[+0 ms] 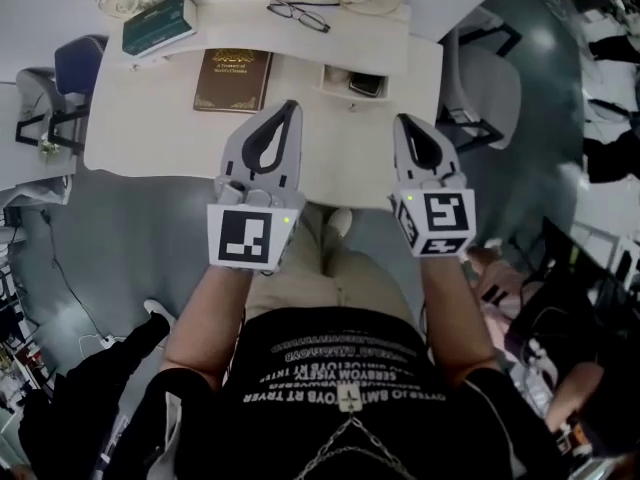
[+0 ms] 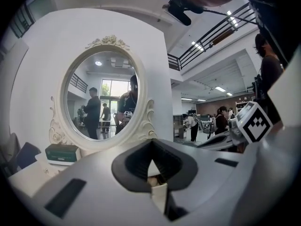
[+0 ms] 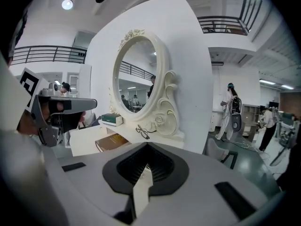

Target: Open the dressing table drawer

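left gripper and right gripper both pressed closed, empty, brown hardcover book, black-rimmed glasses, teal box ahead, dark thing in the small white compartment, no clue what

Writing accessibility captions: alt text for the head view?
Seen from above, the left claw and right claw, both shut and empty, hover over the front edge of a white dressing table holding a brown book, glasses and a green box.
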The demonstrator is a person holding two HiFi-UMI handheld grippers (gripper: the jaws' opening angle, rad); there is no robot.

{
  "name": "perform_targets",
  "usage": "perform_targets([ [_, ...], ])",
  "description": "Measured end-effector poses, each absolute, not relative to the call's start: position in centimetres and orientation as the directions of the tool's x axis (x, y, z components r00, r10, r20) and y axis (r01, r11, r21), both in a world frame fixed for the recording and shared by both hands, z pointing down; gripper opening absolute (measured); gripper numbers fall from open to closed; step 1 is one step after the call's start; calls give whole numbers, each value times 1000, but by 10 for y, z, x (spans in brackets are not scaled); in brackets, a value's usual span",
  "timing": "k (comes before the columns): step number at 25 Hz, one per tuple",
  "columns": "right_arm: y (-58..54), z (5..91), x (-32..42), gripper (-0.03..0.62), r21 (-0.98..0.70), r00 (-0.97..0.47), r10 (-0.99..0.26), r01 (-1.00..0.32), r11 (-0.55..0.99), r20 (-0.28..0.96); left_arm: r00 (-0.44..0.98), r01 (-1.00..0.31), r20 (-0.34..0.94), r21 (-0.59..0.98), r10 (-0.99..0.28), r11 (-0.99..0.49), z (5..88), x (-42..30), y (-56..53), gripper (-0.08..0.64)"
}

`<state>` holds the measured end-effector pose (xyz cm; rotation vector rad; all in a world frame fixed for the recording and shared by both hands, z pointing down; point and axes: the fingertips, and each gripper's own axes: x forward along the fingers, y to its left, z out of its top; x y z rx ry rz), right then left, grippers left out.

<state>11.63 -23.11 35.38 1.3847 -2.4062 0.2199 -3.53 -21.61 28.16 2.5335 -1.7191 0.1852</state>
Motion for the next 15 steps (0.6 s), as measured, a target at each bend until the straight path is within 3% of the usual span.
perform_targets([
  [15,-219,371,93,2,0,-481,-762,-846,534,433,349,-933,152,-33,-925,-358,276,-46,-219,3],
])
